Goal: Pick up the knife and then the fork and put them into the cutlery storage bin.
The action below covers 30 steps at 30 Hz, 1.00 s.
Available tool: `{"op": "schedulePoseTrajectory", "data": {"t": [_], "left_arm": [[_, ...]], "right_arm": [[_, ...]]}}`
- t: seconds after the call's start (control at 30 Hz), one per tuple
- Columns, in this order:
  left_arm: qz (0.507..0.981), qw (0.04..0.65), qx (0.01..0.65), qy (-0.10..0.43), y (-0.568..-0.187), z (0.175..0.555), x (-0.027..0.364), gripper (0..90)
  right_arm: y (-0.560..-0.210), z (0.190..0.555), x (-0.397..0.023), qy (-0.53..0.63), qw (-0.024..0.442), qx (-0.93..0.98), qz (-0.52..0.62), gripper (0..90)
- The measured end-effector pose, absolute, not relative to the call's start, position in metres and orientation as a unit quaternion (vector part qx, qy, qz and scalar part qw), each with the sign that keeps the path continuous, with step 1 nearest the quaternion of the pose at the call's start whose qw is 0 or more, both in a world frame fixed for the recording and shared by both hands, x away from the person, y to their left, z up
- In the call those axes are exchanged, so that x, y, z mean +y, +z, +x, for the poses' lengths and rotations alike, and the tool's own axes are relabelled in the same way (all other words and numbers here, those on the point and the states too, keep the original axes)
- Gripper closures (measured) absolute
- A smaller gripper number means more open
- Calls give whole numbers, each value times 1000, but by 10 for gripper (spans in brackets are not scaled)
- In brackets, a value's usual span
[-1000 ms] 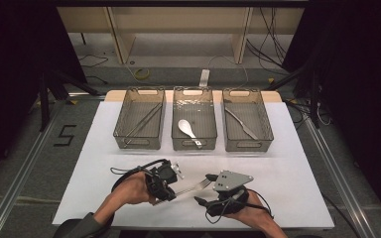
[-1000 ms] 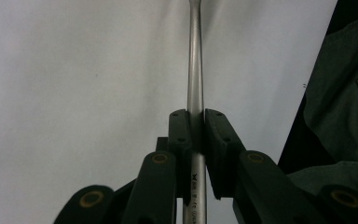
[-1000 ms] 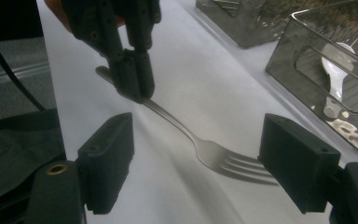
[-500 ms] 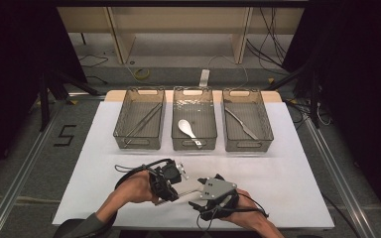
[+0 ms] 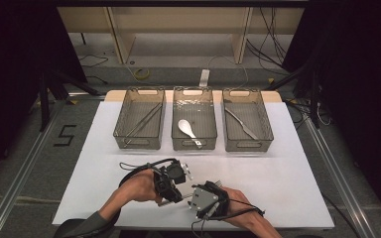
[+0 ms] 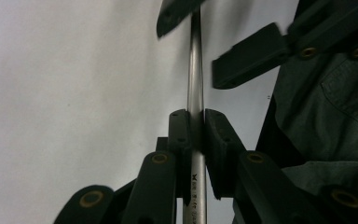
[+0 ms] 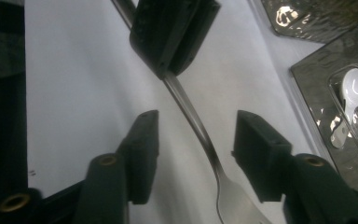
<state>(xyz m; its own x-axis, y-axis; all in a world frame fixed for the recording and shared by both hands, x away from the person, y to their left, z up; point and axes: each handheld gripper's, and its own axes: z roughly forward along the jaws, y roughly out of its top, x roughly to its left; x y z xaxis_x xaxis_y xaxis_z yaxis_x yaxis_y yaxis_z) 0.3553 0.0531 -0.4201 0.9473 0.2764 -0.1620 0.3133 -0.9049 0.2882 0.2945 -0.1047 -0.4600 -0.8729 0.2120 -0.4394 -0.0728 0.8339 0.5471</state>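
Observation:
A metal fork (image 7: 193,119) runs from my left gripper to my right one above the white table (image 5: 287,173). My left gripper (image 6: 196,135) is shut on its handle (image 6: 196,70); in the high view the left gripper (image 5: 174,192) sits at the front middle of the table. My right gripper (image 7: 198,149) stands with one jaw on each side of the fork's neck, and a gap shows on both sides. Its jaws have just been closing around the fork. Seen from above, the right gripper (image 5: 194,195) is close to the left one's right side.
Three clear bins stand in a row at the back: the left bin (image 5: 124,106) holds long thin utensils, the middle bin (image 5: 209,114) a white spoon (image 5: 185,128), the right bin (image 5: 264,116) a knife (image 5: 241,123). A dark sleeve (image 6: 326,93) lies near the grippers.
My right gripper has moved left and down towards the left gripper, so the two now nearly touch. The left gripper has stayed in place with the fork.

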Motion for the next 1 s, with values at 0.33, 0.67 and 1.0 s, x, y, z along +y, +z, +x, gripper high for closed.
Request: {"op": "schedulePoseTrajectory", "data": {"t": [0.33,0.67,1.0], "left_arm": [[974,164,144,-67,-418,355,49,804],[965,192,175,-49,-409,360,57,551],[915,321,236,58,-399,361,92,310]], "right_arm": [[-465,289,-100,254,289,923,-16,820],[-465,295,-112,237,289,927,-32,881],[-440,337,-168,263,313,904,122,881]]}}
